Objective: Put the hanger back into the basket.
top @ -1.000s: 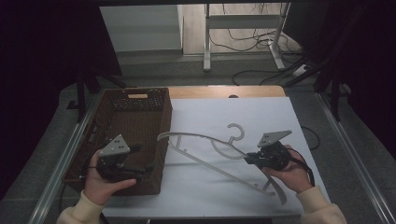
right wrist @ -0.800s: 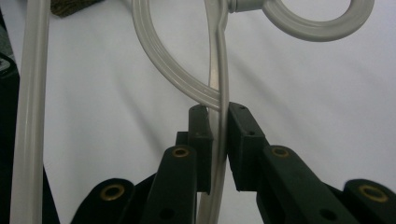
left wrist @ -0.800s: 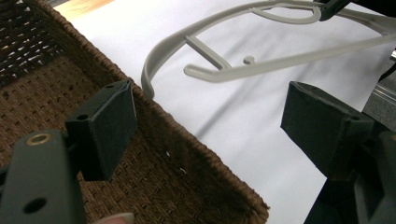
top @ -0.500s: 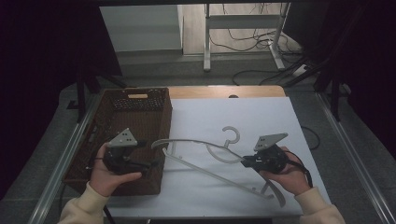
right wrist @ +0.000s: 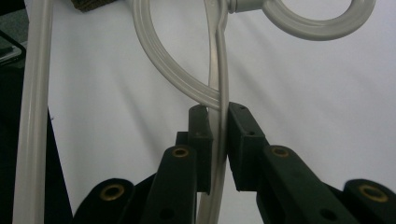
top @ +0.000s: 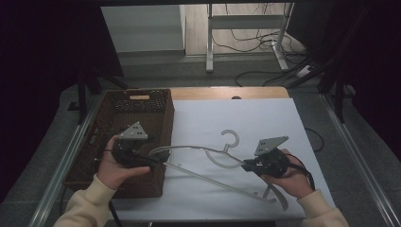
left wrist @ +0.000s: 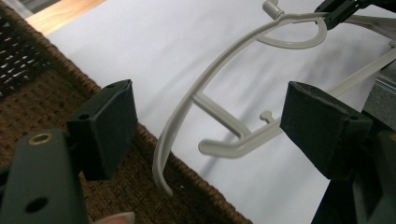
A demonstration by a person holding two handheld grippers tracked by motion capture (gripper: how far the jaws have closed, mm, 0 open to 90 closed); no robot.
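— Where's the pale grey plastic clothes hanger (top: 208, 163)?
— Over the white tabletop (top: 265, 123), one end reaching the brown woven wicker basket (top: 142, 118).
— And the claws?
— The right claw (top: 246, 165) pinches its arm; the left claw (top: 158, 160) gapes wide around its end, not touching.

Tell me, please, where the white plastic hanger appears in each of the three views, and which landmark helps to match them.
High view: the hanger lies across the white table top, low in the middle, between the two grippers.
Left gripper view: its curved arm end hangs between the open jaws, over the basket edge.
Right gripper view: one arm runs up the middle, clamped in the shut jaws.
Shared landmark: the hook.
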